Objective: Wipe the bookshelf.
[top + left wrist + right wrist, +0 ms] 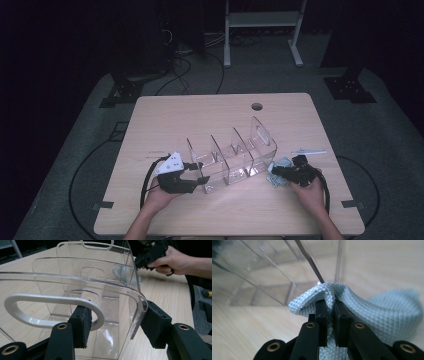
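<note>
A: We start at our left hand-held gripper [113,326]. Its jaws are part-way apart and pinch the end wall of the clear organiser [100,290]: one pad sits inside, just under the white-edged handle slot [50,308], and the other presses on the outside of the curved corner.

B: From above we see the same left hand-held gripper [197,172] at the organiser's [232,157] near-left end. And our right one?

A: Our right hand-held gripper [330,312] has its jaws pressed nearly together on a fold of the pale blue cloth [367,312]. The waffle-textured fabric bunches up over the pads and spreads out to the right on the worktop [249,330].

B: In the high view the right hand-held gripper [280,171] and the cloth [275,177] lie just beside the organiser's right end, near its tall handled wall.

A: What is in the compartments?

B: We see the organiser split by clear dividers into a row of bins that runs diagonally across the worktop [200,115]. Through the walls we make out only the wood beneath and reflections.

A: Further out, a thin pale strip [308,151] lies on the worktop beyond the right hand, well apart from the organiser.
</note>
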